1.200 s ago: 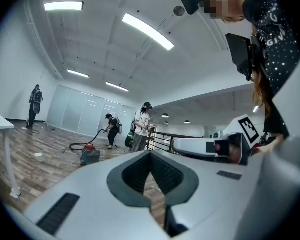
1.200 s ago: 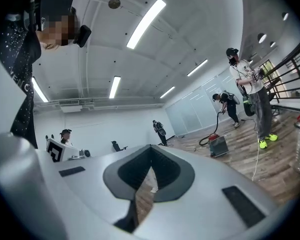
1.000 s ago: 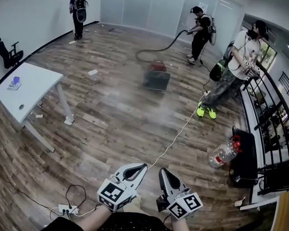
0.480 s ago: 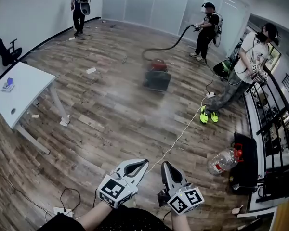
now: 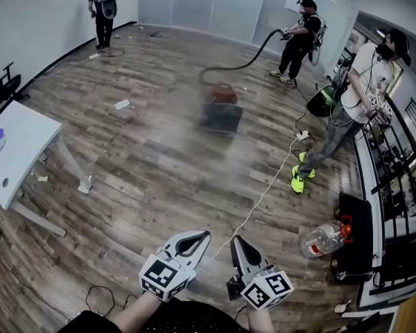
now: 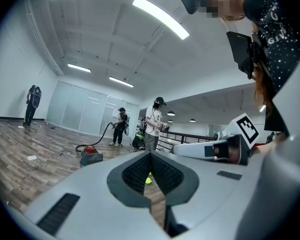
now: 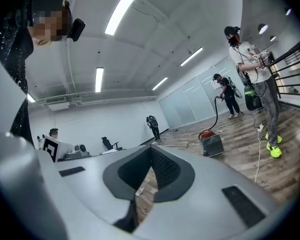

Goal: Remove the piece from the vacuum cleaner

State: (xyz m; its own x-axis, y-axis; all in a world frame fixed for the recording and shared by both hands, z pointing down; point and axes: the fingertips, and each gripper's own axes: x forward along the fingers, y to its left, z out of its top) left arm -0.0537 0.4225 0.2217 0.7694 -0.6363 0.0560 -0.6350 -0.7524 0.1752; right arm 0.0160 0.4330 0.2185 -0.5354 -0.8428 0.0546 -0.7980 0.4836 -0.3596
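Observation:
The vacuum cleaner (image 5: 222, 107), red on top with a dark grey body, stands on the wooden floor well ahead of me. Its black hose (image 5: 246, 62) runs up to a person with a backpack (image 5: 299, 37) who holds the far end. My left gripper (image 5: 202, 238) and right gripper (image 5: 235, 243) are side by side at the bottom of the head view, both shut and holding nothing, far short of the machine. The vacuum cleaner (image 6: 91, 155) appears small past the left gripper (image 6: 150, 154), and the vacuum cleaner (image 7: 211, 141) sits right of the right gripper (image 7: 151, 149).
A white power cable (image 5: 263, 191) crosses the floor from near my grippers to a socket block (image 5: 301, 136). A person in bright green shoes (image 5: 350, 96) stands by the railing (image 5: 402, 179). A plastic bottle (image 5: 322, 240) lies by a black case (image 5: 356, 236). A white table (image 5: 17, 151) stands at left.
Both grippers and my view have travelled forward across the floor toward the vacuum cleaner. The table has slid left and the floor power strip has dropped out of view. Both jaws stay shut.

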